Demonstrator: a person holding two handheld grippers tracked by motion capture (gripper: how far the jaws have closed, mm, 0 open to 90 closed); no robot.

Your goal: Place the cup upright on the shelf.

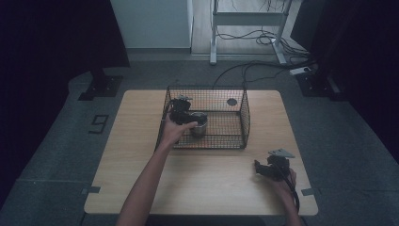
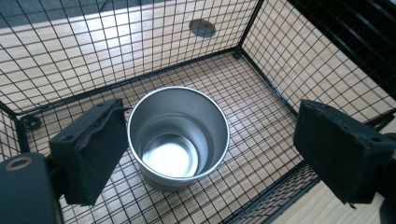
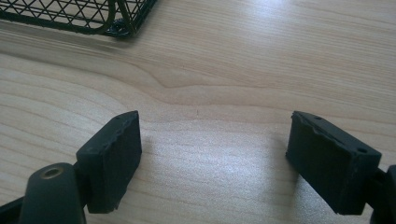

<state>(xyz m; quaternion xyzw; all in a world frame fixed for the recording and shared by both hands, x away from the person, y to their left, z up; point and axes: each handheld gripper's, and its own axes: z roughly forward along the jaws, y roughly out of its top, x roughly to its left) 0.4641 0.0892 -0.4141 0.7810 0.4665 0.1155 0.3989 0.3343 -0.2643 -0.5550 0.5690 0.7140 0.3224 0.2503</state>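
Note:
A shiny metal cup (image 2: 178,136) stands upright and empty on the floor of a black wire basket (image 2: 280,60). My left gripper (image 2: 210,149) hangs open just above it, one jaw close beside the cup's rim, the other well apart. From the high view the left gripper (image 1: 182,111) is inside the basket (image 1: 244,117) at its left side, over the cup (image 1: 199,127). My right gripper (image 1: 270,165) rests low over the wooden table (image 1: 141,155) at the front right. It is open, with bare wood between its jaws (image 3: 210,161).
The basket's corner (image 3: 116,18) lies ahead and left of the right gripper. A round dark hole (image 1: 232,101) marks the tabletop behind the basket. A desk frame with cables (image 1: 254,33) stands on the floor beyond the table.

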